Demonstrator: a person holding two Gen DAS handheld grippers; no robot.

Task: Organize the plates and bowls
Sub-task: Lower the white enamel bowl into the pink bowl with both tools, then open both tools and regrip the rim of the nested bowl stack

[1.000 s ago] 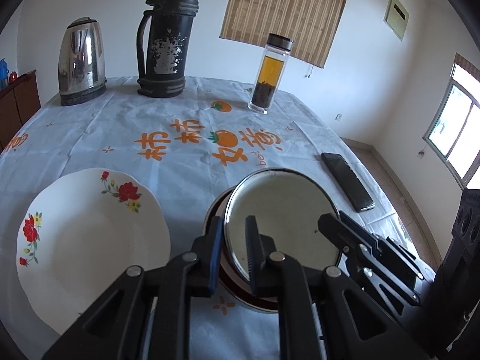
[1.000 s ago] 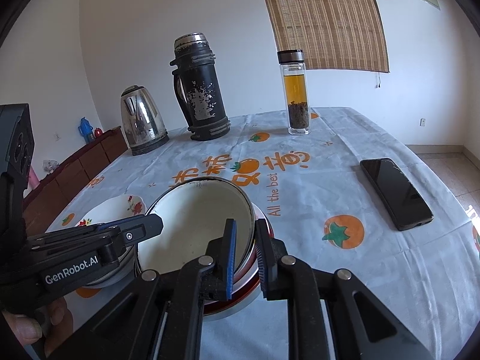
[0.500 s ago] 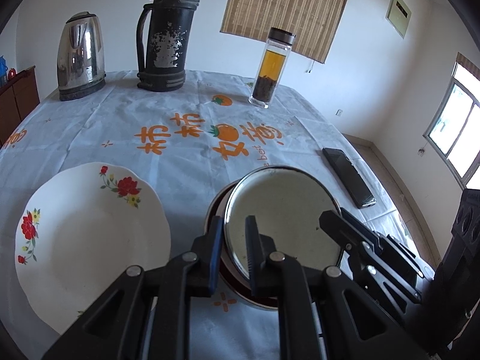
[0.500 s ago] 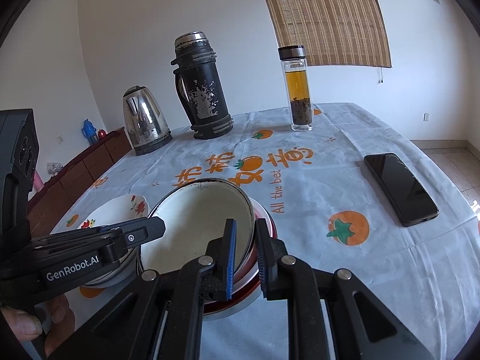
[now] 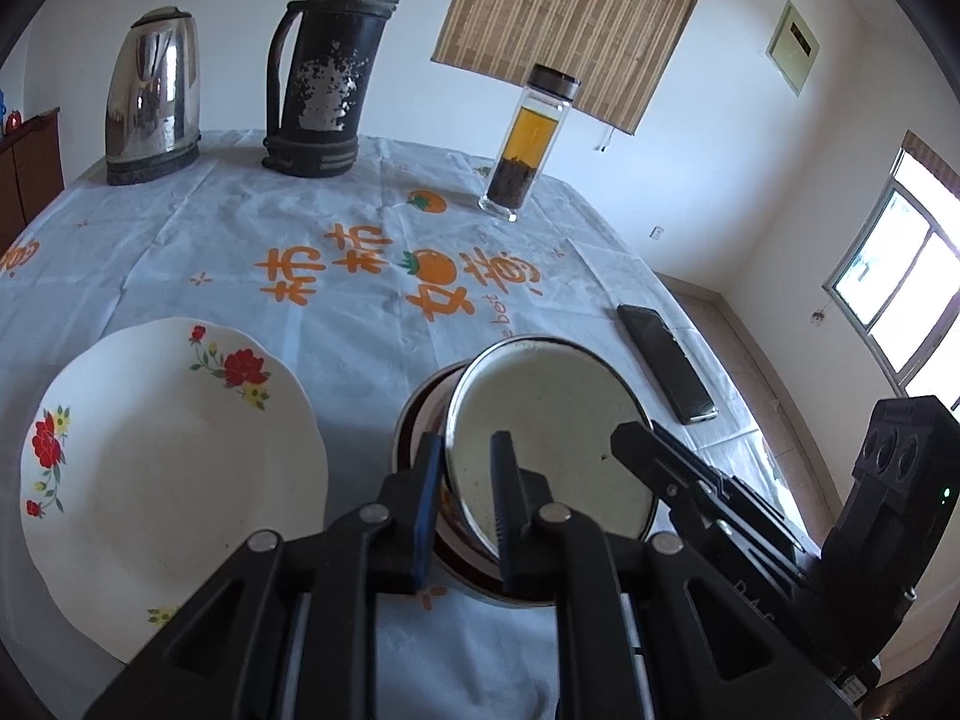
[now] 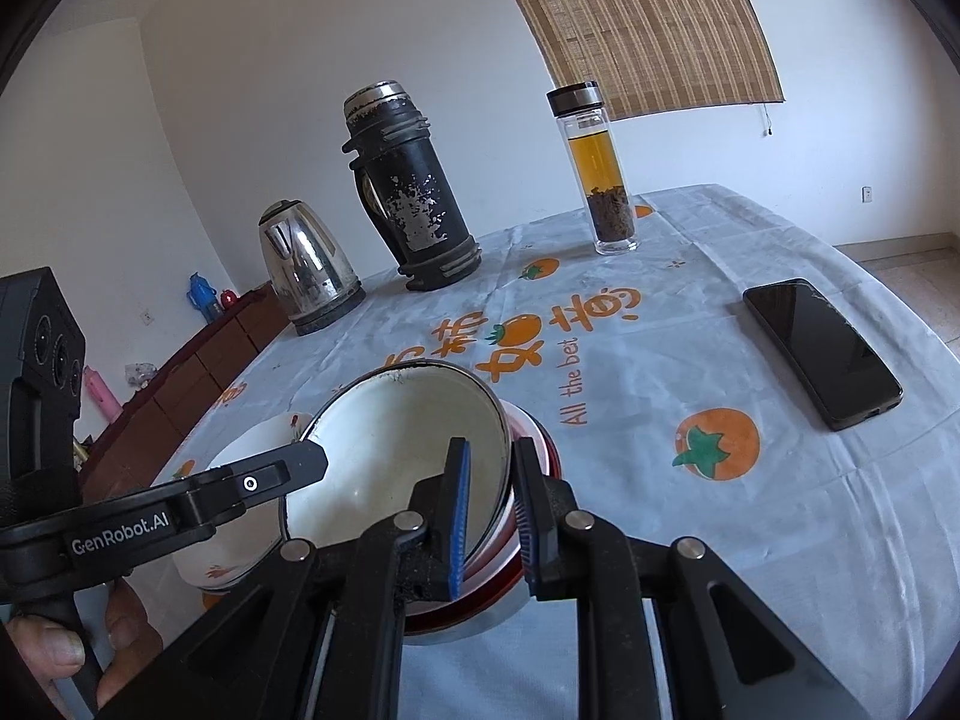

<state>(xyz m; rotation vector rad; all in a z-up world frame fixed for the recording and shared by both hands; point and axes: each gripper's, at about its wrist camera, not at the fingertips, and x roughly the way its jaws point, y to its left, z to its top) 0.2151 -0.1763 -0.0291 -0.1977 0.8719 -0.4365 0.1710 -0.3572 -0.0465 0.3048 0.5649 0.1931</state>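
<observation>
White walls, a bamboo blind and a bright window at the right edge of the left view framed a table (image 5: 180, 228) under a pale cloth printed with orange fruit and lettering.

Largest of the dishes, a white plate (image 5: 156, 468) with red flowers lay flat at the lower left of the left view, on its own, just beside the bowls. In the right view only a sliver of it showed at lower left, behind the other tool.

At lower centre of both views a cream bowl (image 5: 540, 420) with a dark rim sat tilted inside a red bowl (image 6: 540, 450), its rim higher on the side toward the plate. The nesting looked begun but not settled.

Both tools gripped the cream bowl. The left gripper (image 5: 465, 480) pinched its near-left rim, one finger inside and one outside. The right gripper (image 6: 489, 510) pinched the opposite rim the same way, blue pads against the wall.

Along the upper part of both views stood a black flask (image 5: 324, 66), a steel kettle (image 5: 150, 96) and a glass tea bottle (image 5: 531, 144). A black phone (image 6: 822, 354) lay at centre right.

By my reading, the job was about half done: the cream bowl had yet to sit level, and the plate was still apart from the stack.
</observation>
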